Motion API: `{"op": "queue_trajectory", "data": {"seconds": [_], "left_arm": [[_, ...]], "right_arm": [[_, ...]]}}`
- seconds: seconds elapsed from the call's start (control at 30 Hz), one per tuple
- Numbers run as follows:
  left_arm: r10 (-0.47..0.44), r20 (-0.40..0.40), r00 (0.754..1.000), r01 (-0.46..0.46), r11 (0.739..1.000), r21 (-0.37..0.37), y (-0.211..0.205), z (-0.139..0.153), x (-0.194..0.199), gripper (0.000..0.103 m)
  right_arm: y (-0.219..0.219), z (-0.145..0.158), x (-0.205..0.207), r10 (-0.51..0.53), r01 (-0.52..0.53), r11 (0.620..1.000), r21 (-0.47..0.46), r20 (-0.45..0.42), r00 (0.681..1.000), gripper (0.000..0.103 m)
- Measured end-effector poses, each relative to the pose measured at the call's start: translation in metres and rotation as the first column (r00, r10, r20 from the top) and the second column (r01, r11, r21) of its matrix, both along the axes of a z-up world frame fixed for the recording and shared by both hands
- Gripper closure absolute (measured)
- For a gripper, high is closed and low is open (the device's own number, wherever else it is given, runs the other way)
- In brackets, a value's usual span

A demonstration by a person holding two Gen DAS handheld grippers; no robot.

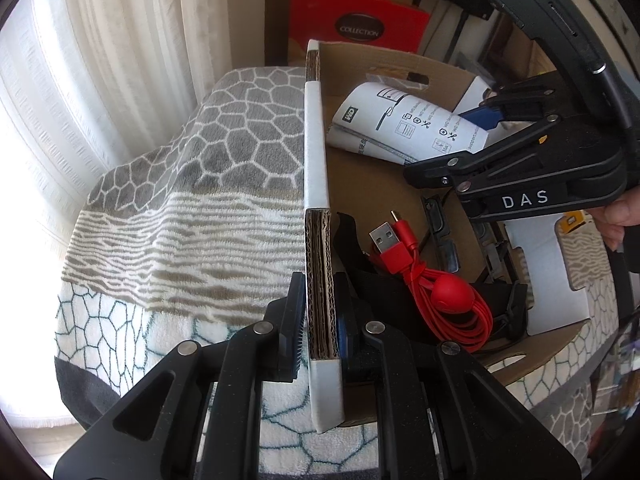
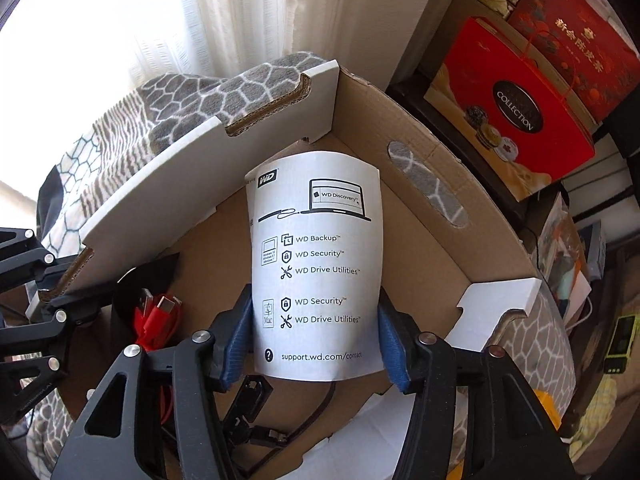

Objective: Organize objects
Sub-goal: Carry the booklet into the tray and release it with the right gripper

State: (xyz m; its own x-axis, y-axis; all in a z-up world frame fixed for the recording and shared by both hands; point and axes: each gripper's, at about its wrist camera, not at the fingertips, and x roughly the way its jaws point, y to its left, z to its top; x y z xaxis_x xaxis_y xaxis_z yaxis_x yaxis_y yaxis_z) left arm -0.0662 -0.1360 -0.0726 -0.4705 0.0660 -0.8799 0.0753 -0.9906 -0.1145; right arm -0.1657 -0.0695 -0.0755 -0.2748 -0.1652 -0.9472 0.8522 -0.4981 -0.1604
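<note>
A cardboard box (image 1: 316, 152) with white rims lies on a patterned blanket. My left gripper (image 1: 318, 320) is shut on the box's near wall, one finger outside and one inside. My right gripper (image 2: 316, 340) is shut on a white WD leaflet (image 2: 316, 264) and holds it bowed above the box floor; the leaflet (image 1: 412, 128) and right gripper (image 1: 500, 116) also show in the left wrist view. A coiled red USB cable (image 1: 436, 284) lies in the box on black straps (image 1: 380, 276); it also shows in the right wrist view (image 2: 154, 316).
The grey and white blanket (image 1: 180, 208) covers the surface under the box. A red gift bag (image 2: 512, 108) and stacked boxes stand behind, by a white curtain (image 1: 120, 40). Black clips (image 2: 248, 400) lie on the box floor (image 2: 420, 280).
</note>
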Motion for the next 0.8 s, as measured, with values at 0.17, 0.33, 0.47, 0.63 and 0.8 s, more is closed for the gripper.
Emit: {"op": "queue_trajectory", "data": {"seconds": [0.17, 0.33, 0.47, 0.63, 0.8], "left_arm": [[0.002, -0.001, 1.0, -0.002, 1.0, 0.003, 0.002, 0.0, 0.006, 0.091], [0.003, -0.002, 1.0, -0.003, 1.0, 0.005, 0.003, 0.001, 0.007, 0.091], [0.003, -0.001, 1.0, -0.003, 1.0, 0.004, 0.003, 0.001, 0.007, 0.091], [0.004, -0.001, 1.0, -0.004, 1.0, 0.005, 0.003, 0.001, 0.007, 0.091], [0.005, 0.0, 1.0, -0.005, 1.0, 0.006, 0.003, 0.001, 0.008, 0.091]], "right_arm": [[-0.002, -0.002, 0.005, 0.057, -0.048, 0.995, 0.083, -0.108, 0.993, 0.028], [0.005, 0.001, 0.004, 0.046, -0.031, 0.994, 0.102, -0.156, 0.987, 0.027], [0.011, 0.006, 0.005, 0.052, -0.022, 0.992, 0.127, -0.234, 0.971, 0.027], [0.017, 0.013, 0.005, 0.045, -0.016, 0.994, 0.112, -0.259, 0.965, 0.026], [0.025, 0.02, 0.0, -0.04, 0.042, 0.999, 0.012, -0.157, 0.987, 0.024]]}}
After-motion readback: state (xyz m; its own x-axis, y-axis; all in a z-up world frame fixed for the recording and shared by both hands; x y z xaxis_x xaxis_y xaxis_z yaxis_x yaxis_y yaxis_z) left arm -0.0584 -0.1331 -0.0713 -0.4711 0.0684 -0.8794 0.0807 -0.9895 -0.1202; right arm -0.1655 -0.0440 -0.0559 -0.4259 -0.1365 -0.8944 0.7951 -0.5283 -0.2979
